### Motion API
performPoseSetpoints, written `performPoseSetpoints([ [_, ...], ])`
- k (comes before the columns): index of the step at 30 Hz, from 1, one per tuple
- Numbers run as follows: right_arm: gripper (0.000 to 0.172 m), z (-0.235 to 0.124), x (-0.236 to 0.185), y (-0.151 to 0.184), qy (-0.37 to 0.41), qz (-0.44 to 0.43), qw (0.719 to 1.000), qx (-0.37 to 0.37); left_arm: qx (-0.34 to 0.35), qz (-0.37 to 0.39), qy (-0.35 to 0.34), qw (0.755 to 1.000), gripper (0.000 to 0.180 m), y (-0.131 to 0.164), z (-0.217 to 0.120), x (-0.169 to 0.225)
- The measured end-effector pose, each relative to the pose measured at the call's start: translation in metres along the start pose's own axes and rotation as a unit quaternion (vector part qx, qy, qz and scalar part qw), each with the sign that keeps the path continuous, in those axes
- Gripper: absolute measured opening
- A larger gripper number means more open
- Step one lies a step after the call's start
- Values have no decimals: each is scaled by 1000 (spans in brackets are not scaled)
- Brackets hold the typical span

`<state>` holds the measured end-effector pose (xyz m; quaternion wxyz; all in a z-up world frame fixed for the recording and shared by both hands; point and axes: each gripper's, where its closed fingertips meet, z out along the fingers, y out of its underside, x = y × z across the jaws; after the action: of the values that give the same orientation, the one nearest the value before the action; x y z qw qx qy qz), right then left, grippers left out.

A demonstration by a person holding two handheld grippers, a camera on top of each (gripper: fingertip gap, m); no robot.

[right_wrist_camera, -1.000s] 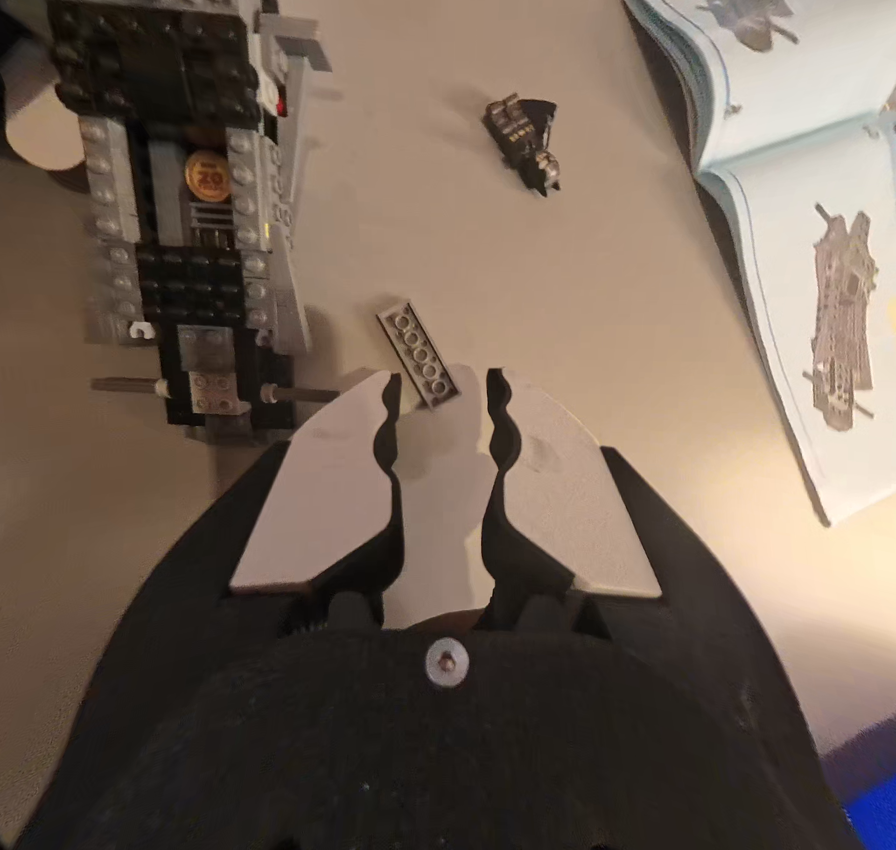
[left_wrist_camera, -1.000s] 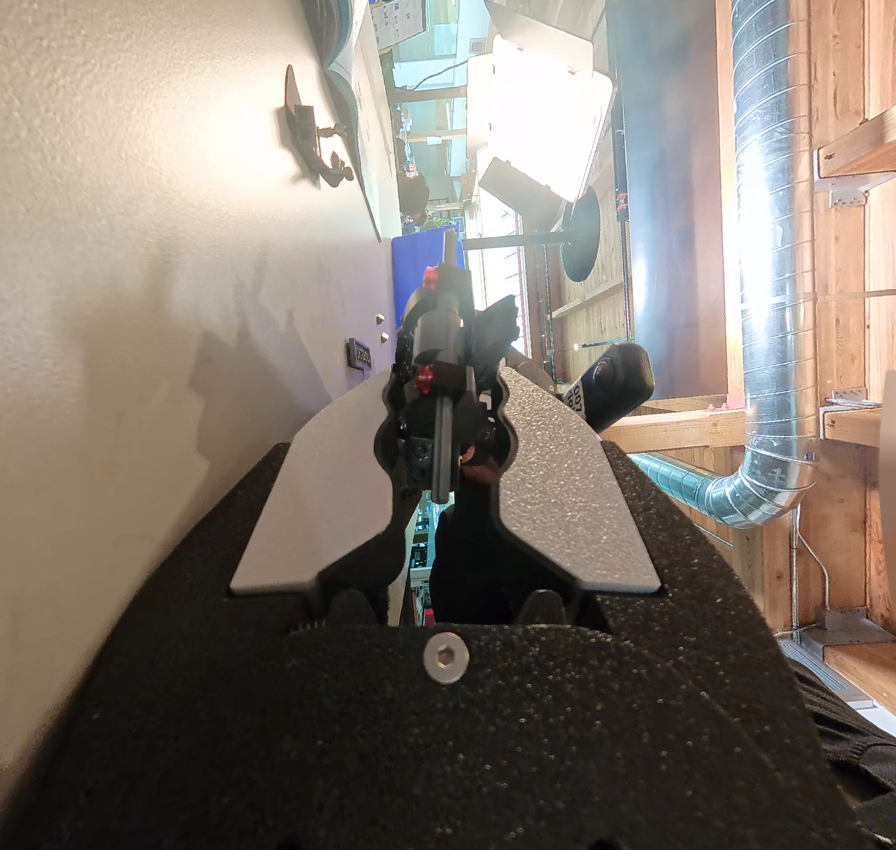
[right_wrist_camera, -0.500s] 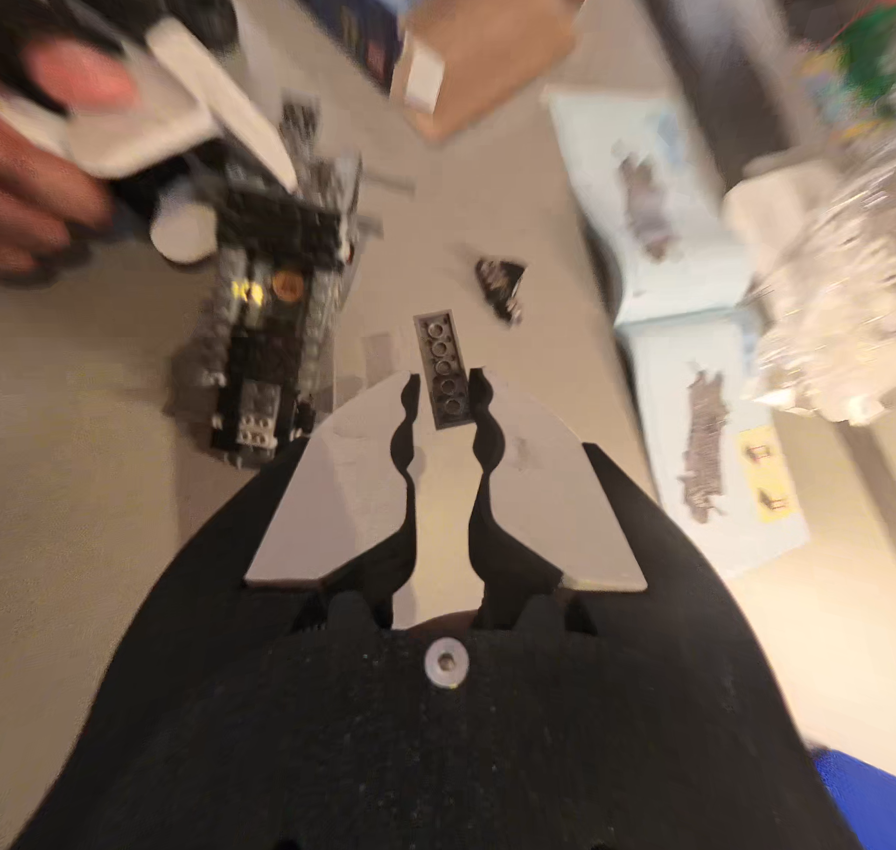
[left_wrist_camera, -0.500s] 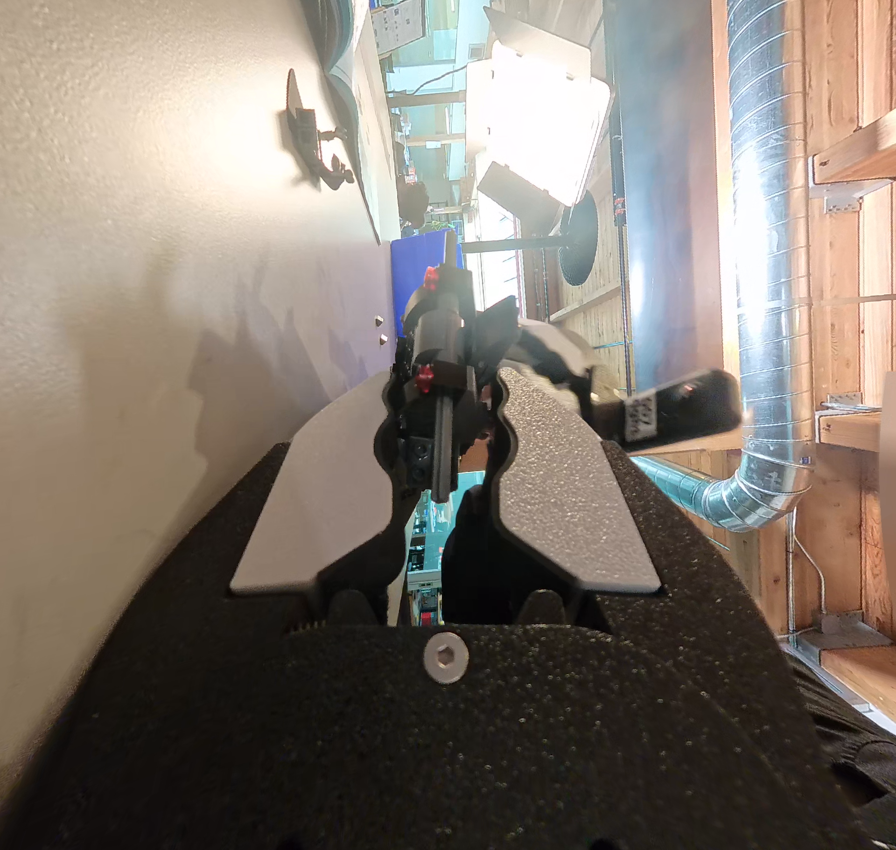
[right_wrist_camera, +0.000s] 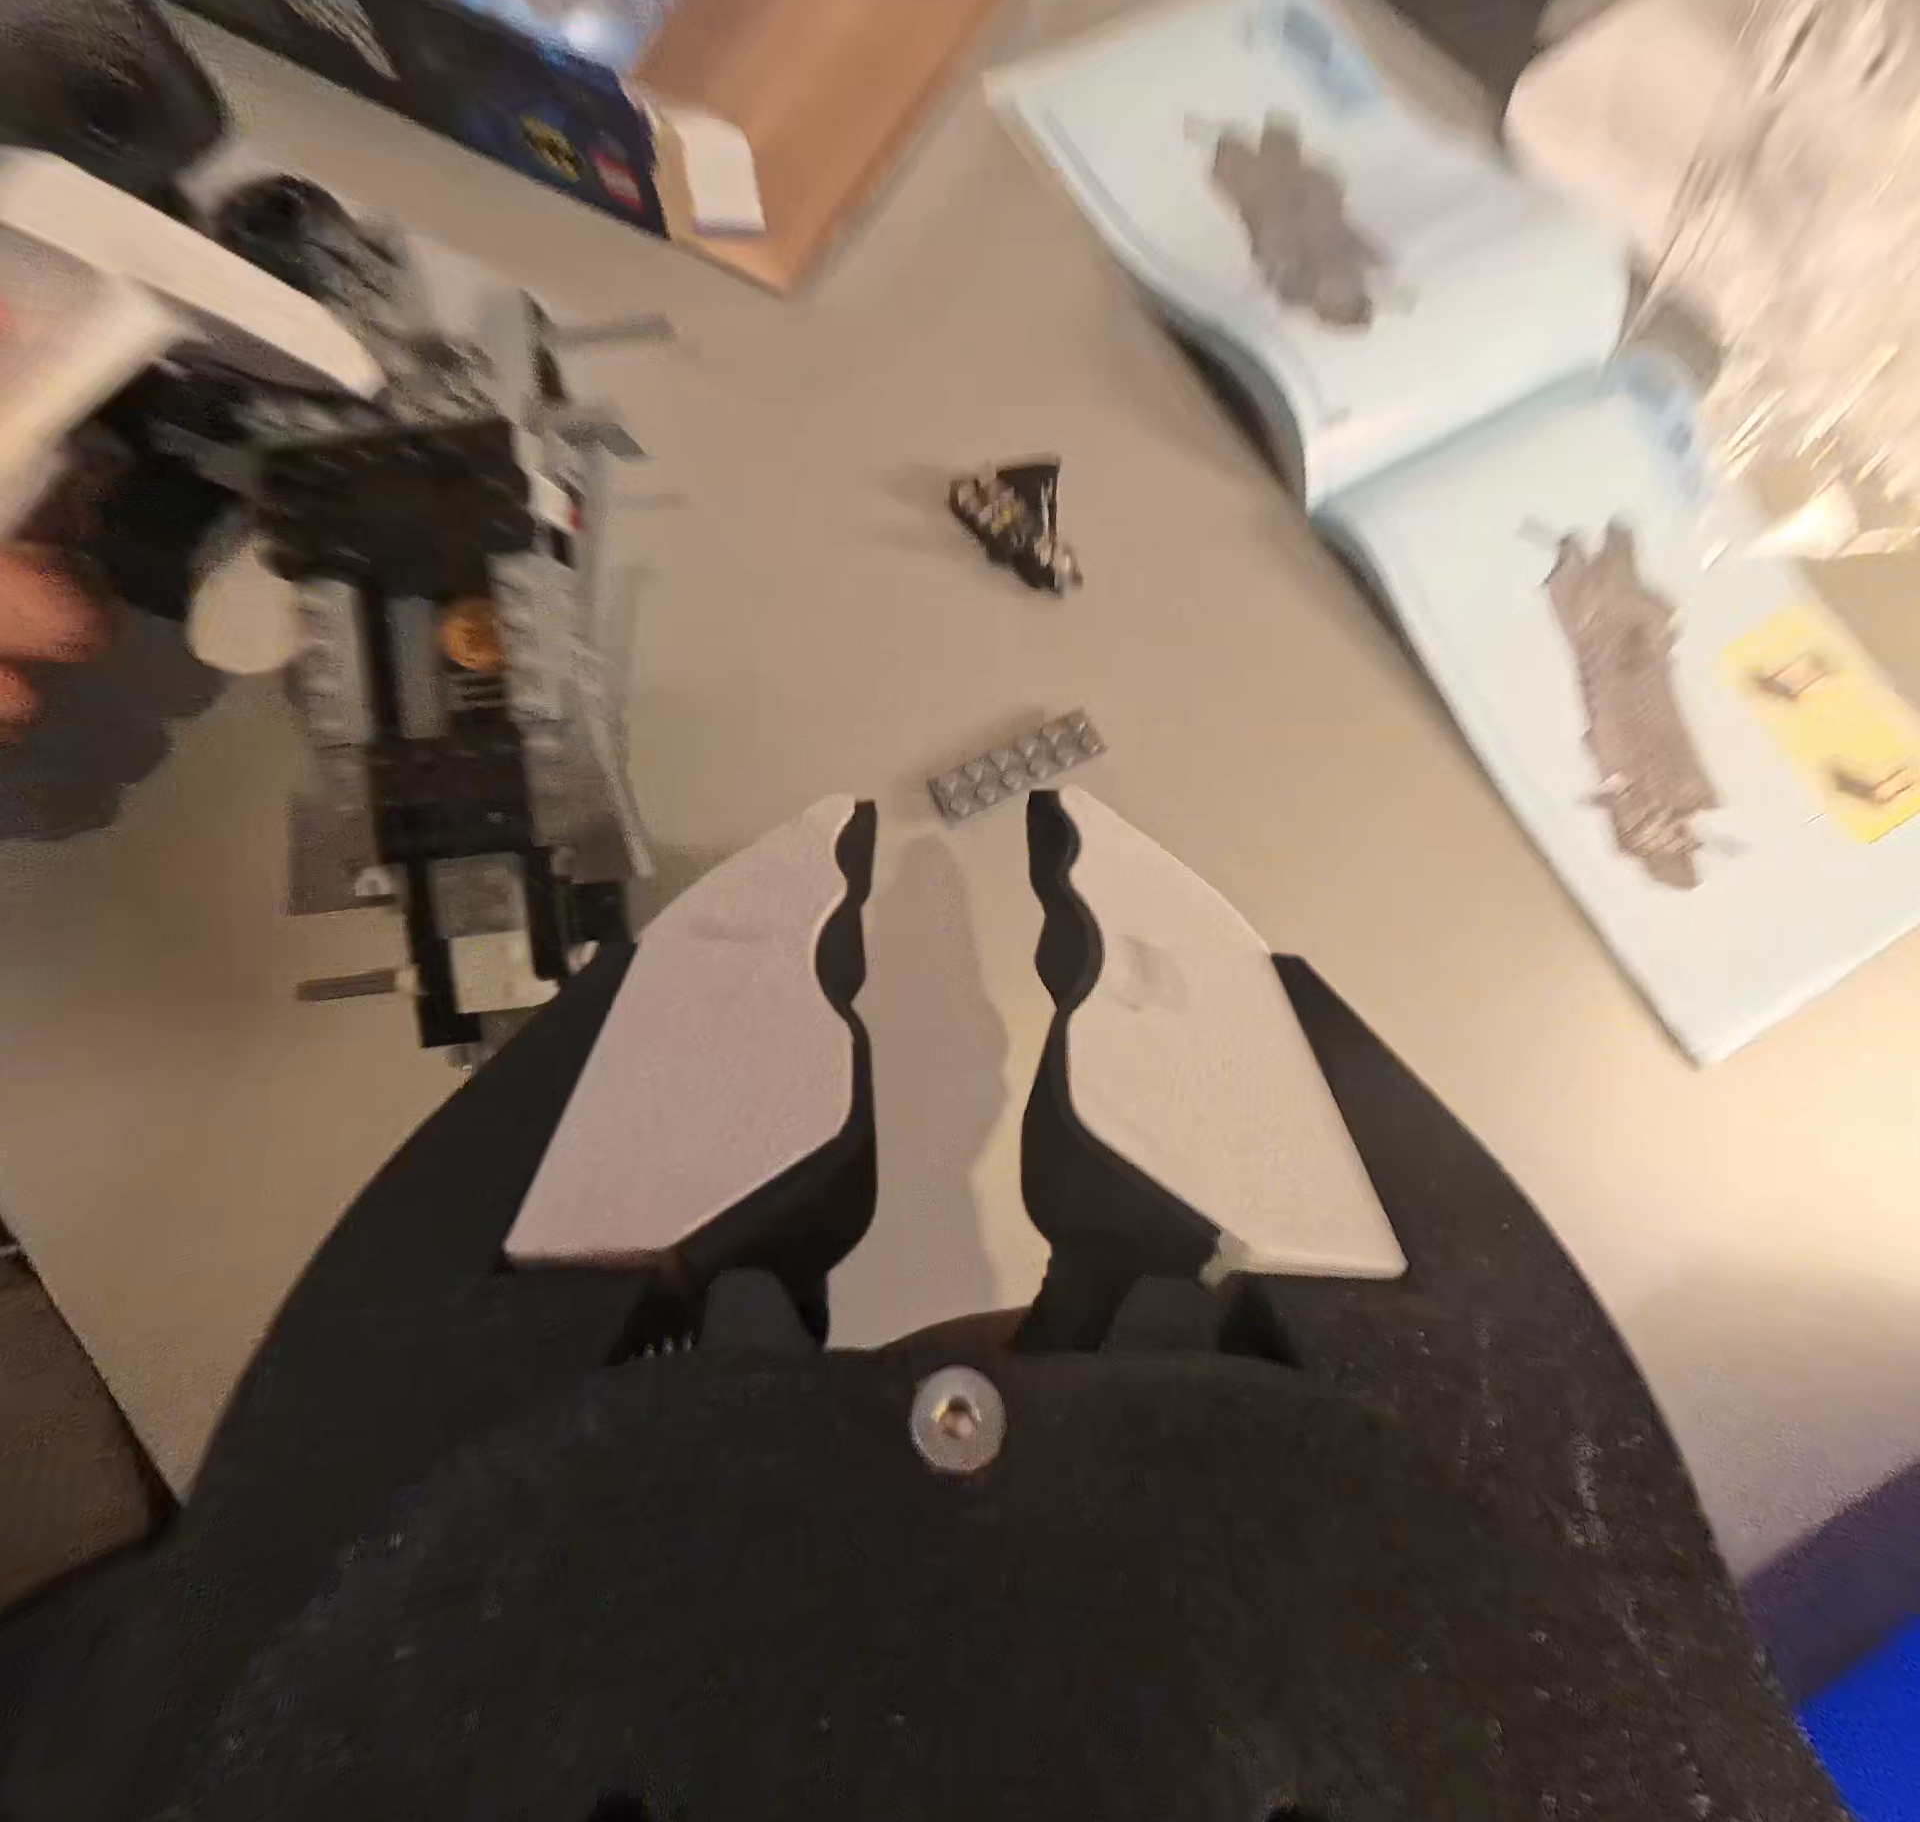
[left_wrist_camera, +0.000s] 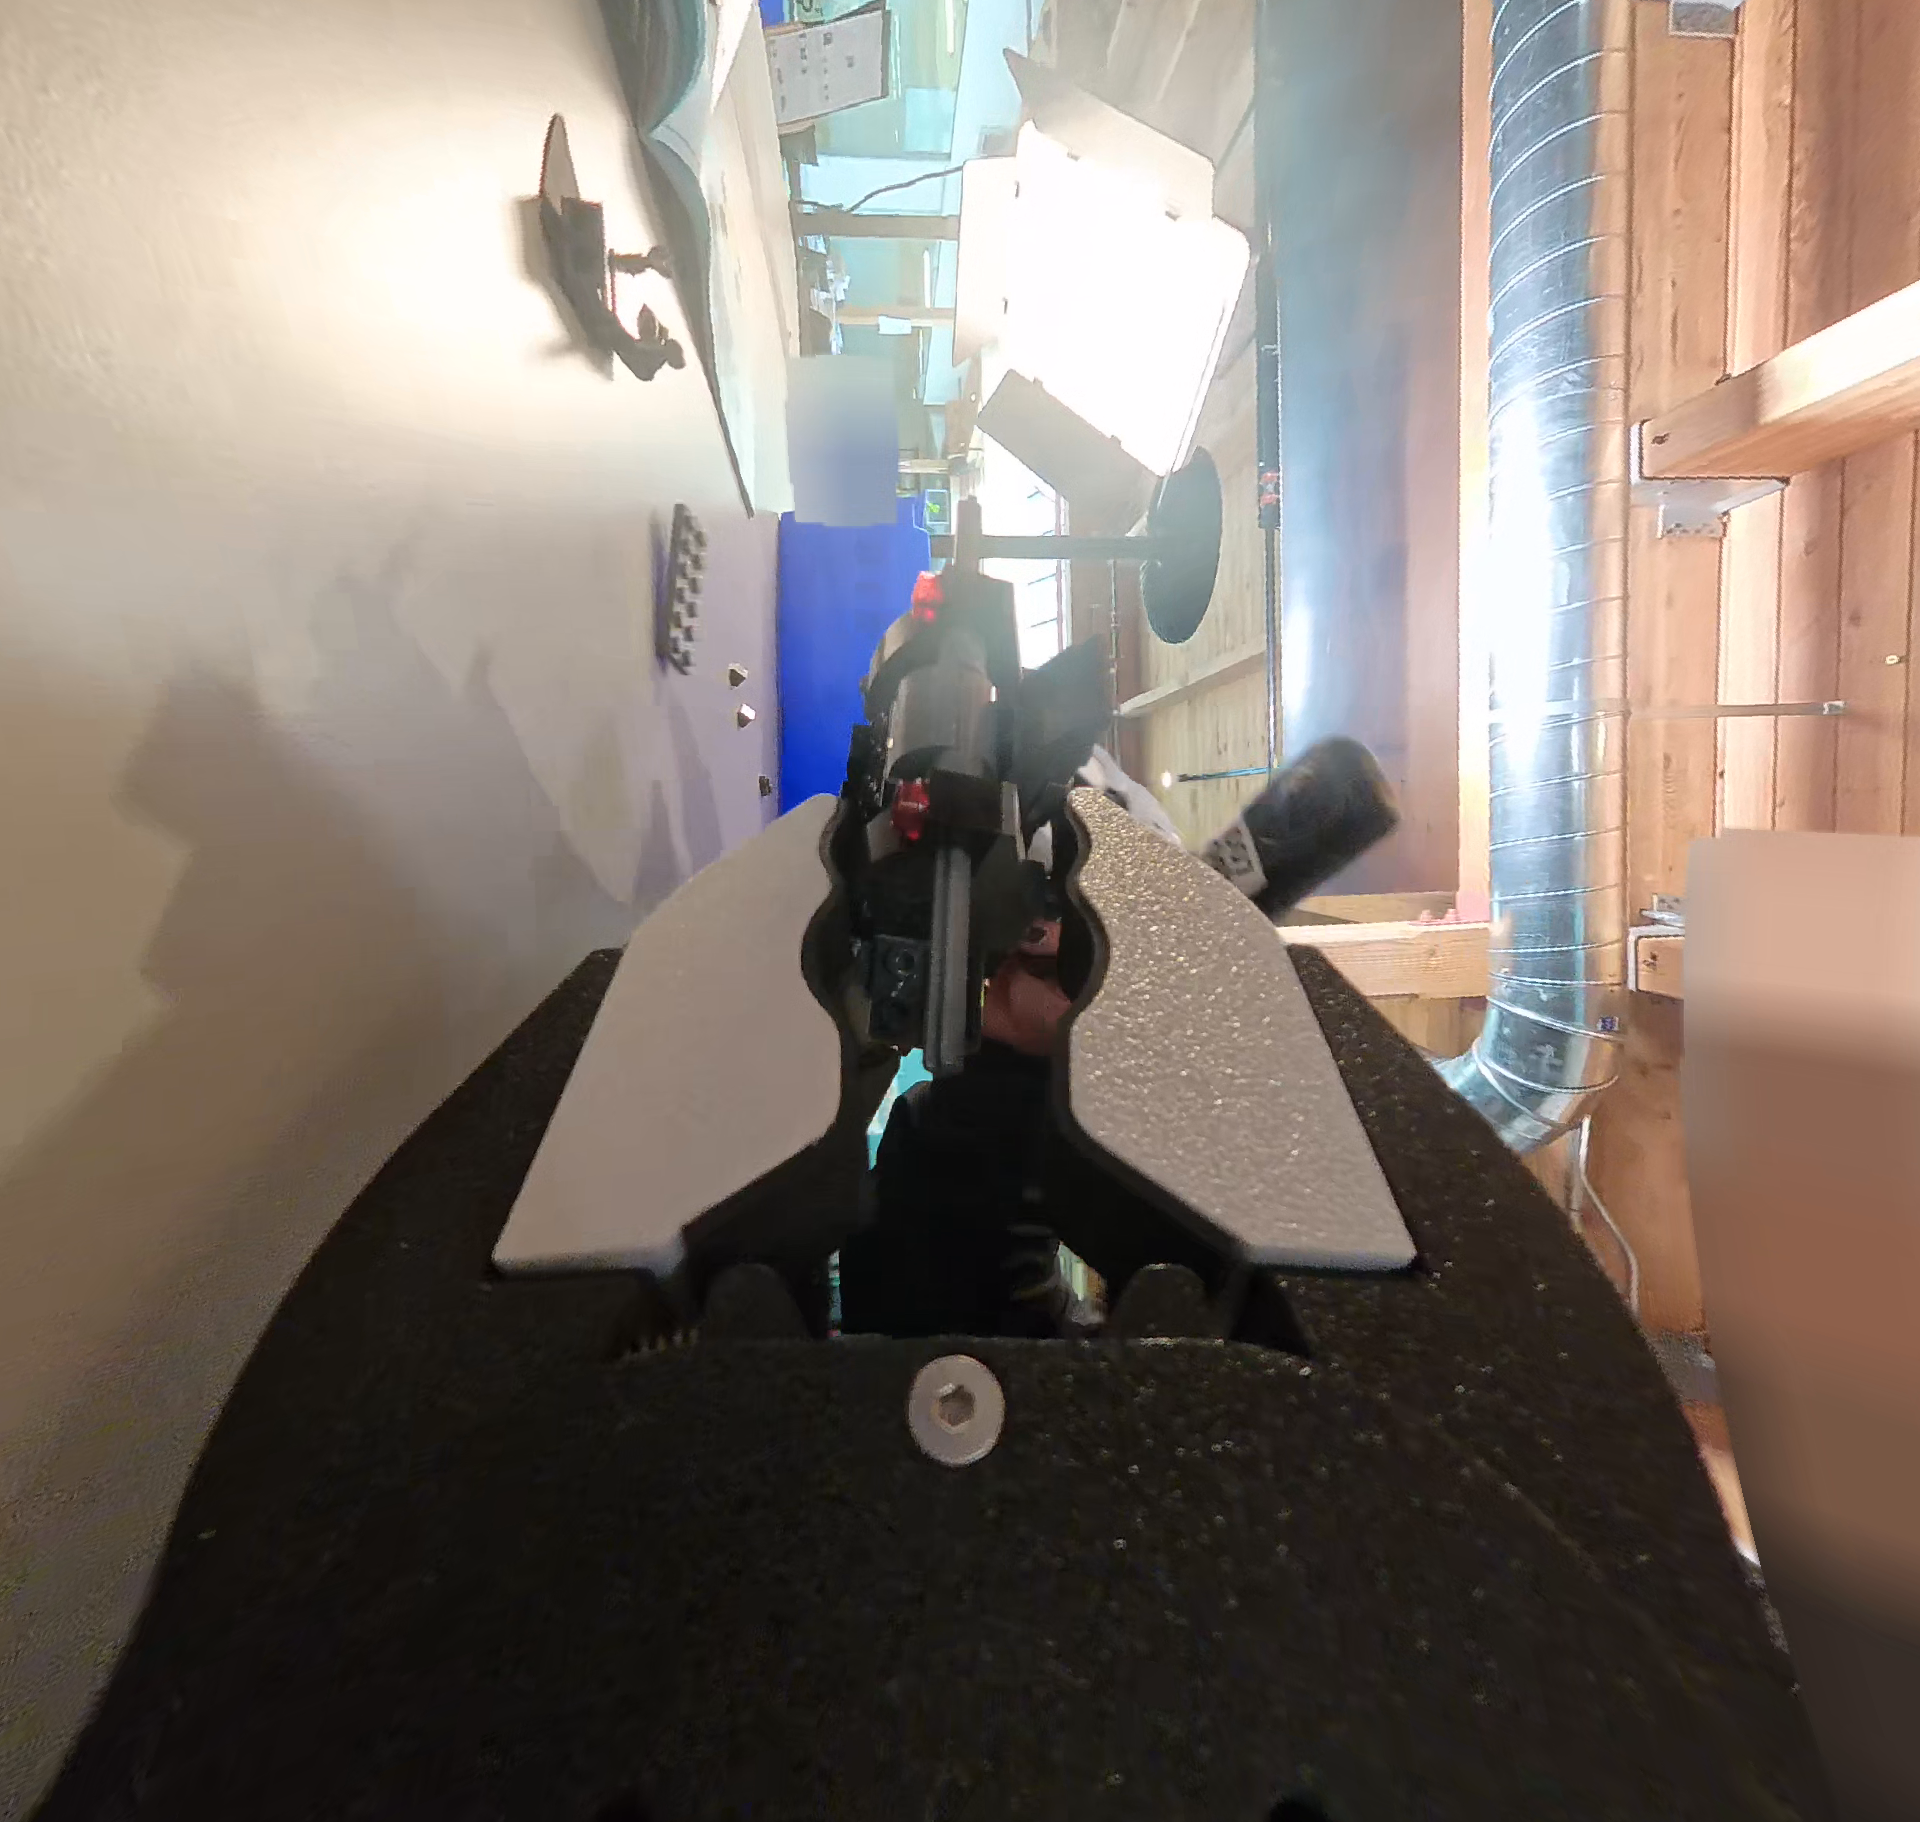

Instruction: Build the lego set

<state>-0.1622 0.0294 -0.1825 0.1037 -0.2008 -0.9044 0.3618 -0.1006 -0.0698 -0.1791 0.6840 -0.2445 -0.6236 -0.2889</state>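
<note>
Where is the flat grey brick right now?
In the right wrist view, the grey brick lies on the table just beyond the open right gripper, near its right fingertip.

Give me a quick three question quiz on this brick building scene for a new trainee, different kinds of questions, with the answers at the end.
1. True or false: the right gripper has the grey studded plate clamped between its fingers.
2. Which does the left gripper hold? A) the open instruction booklet B) a black and grey brick model with red studs C) the clear plastic bag
3. Fill in: the small black brick piece lies between the grey plate and the ____.

Key: 1 false, the plate lies flat on the table just beyond the open fingertips. 2 B. 3 booklet.
</note>
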Motion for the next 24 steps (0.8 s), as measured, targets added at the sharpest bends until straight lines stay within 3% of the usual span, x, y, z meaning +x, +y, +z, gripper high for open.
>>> performPoseSetpoints([
  [5, 46, 54, 12, 31, 37, 109, 990, -87, 17, 19, -11, 1000, 35, -7, -10, 7],
  [9, 54, 78, 18, 31, 67, 111, 986, -106, 31, 7, -10, 999, 36, -10, -15, 5],
  [17, 17, 81, 1, 24, 29, 11, 990, -136, 57, -46, 20, 997, 35, -9, -19, 3],
  [21, 17, 80, 1, 23, 15, -36, 991, -127, 63, -71, 36, 995, 35, -11, -20, 1],
  [24, 27, 73, 2, 24, 13, -32, 992, -119, 65, -73, 36, 995, 35, -11, -21, 0],
])
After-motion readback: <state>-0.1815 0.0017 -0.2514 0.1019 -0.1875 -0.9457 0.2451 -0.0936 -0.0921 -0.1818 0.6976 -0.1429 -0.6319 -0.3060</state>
